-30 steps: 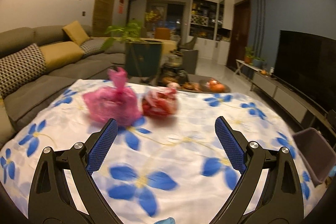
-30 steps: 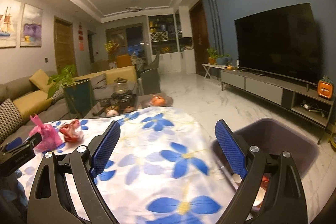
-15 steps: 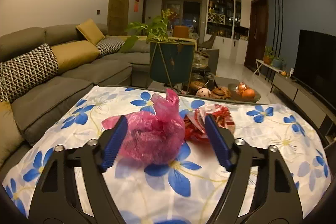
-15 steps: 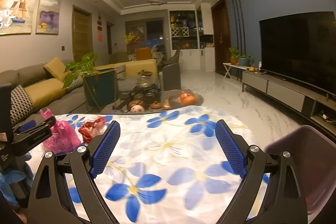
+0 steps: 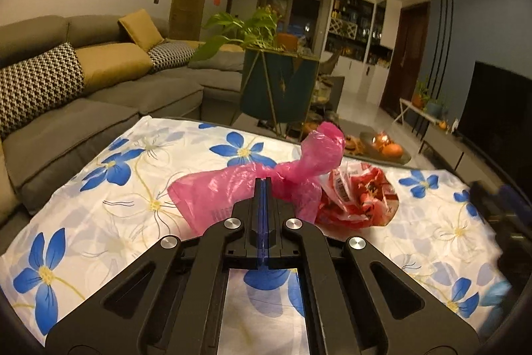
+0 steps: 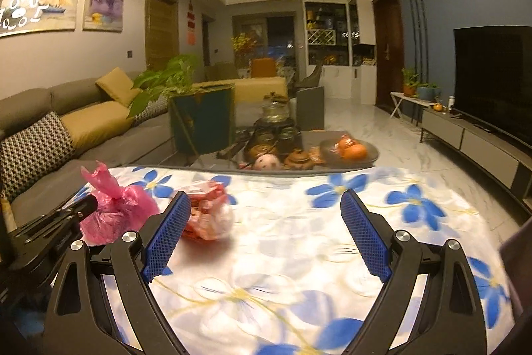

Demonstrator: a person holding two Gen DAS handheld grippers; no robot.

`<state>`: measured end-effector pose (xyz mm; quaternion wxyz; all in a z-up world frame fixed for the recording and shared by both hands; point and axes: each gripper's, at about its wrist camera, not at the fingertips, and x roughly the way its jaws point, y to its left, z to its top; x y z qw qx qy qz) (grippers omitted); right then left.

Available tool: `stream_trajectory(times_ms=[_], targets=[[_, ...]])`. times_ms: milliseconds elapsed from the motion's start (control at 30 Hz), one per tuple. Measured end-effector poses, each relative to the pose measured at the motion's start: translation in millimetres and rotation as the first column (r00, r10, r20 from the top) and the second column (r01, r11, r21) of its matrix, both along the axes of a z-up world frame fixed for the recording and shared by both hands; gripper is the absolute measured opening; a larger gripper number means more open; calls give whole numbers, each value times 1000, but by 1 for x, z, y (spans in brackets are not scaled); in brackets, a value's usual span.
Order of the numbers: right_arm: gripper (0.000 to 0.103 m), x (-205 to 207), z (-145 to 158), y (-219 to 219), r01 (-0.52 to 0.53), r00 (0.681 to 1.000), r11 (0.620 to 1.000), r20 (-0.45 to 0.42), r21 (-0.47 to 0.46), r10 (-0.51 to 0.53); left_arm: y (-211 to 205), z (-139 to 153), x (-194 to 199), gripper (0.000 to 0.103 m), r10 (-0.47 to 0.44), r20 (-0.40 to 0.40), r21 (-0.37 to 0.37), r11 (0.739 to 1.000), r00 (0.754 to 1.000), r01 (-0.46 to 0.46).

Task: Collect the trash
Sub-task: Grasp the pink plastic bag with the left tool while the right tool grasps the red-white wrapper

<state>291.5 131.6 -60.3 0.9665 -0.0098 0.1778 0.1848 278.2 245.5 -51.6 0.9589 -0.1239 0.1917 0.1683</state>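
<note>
The knotted pink plastic bag [image 5: 239,188] sits on the table, toward its sofa-side half, and the left hand-held gripper [image 5: 262,182] has its blue-padded fingers pressed together right on the bag, just below the knot. Hard to say how much plastic is really caught between the pads, but they're clamped into it. From the right wrist view the same pink bag [image 6: 119,212] shows with the left tool's black tip poking into its side.

Right next to it, touching or nearly so, is a crumpled red-and-white plastic wrapper [image 5: 359,198], also lying on the table; in the right view the wrapper [image 6: 209,212] is a bit blurry.

The right hand-held gripper [image 6: 266,232] is spread wide with nothing between its fingers, hovering over the white tablecloth with blue flowers [image 6: 299,255], its left pad close to the wrapper.

Beyond the table edge there's a tray with oranges and small teapots [image 6: 349,152], a grey sofa with yellow cushions [image 5: 99,82], and a dark TV [image 6: 492,79] on the far right wall.
</note>
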Motion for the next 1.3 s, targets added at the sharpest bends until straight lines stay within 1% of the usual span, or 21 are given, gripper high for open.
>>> stream_trajectory(times_ms=[100,200,267,300,333,367,400,433,533,567,600,633,667,700,800,867,1000,1033,1200,1267,1300], targets=[[88,11,-5,19,-26,999,1000,-22,-12,26,5,2,-8,0,15,28,-17,1000,1000,-14],[88,24,-10,37,-50,998,999,-47,-21,49,15,5,-15,0,62,55,-51,997,997,-60],[89,32,-13,49,-58,996,998,-63,-33,56,20,5,-19,4,91,62,-62,994,994,-88],[89,36,-15,53,-61,996,997,-71,-38,59,23,4,-22,11,108,66,-68,992,992,-103],[89,40,-17,56,-61,995,997,-80,-43,58,25,4,-24,25,122,69,-71,991,990,-117],[89,44,-20,59,-60,994,997,-92,-46,56,28,3,-25,35,138,75,-75,988,988,-133],[87,51,-23,63,-61,992,997,-113,-44,56,29,3,-27,53,149,81,-80,987,986,-142],[84,54,-27,65,-61,991,997,-125,-46,54,31,3,-30,58,159,93,-88,985,983,-151],[67,62,-37,72,-84,982,994,-177,-65,71,29,4,-31,63,159,106,-78,986,982,-151],[51,64,-40,74,-85,979,994,-190,-74,69,27,4,-30,63,152,107,-66,987,983,-145],[37,65,-42,72,-86,977,993,-201,-76,70,24,4,-28,63,144,104,-57,989,984,-139],[34,66,-43,71,-94,973,993,-216,-72,77,22,4,-28,64,137,103,-49,990,985,-133],[25,66,-44,70,-102,971,993,-222,-66,85,20,4,-28,64,129,105,-40,991,986,-125],[20,65,-44,69,-105,971,992,-222,-63,89,18,4,-28,64,120,109,-33,993,987,-117],[15,59,-42,62,-101,974,994,-209,-50,88,12,6,-28,68,84,126,-8,996,989,-83],[14,53,-38,53,-89,977,995,-198,-39,79,7,7,-28,71,57,143,9,998,988,-59],[14,37,-28,27,-58,986,998,-157,-16,55,-2,9,-30,84,-21,161,-6,1000,987,22],[14,34,-27,21,-56,987,998,-152,-11,53,-5,10,-28,84,-40,156,-3,999,987,41],[14,13,-24,-14,-31,989,999,-146,40,37,-20,22,-13,84,-24,132,73,997,991,14],[14,10,-26,-24,-22,986,998,-161,64,32,-23,24,-5,77,-29,110,83,996,993,19],[14,9,-27,-27,-21,985,997,-167,72,33,-22,24,0,68,-36,93,83,996,995,28]])
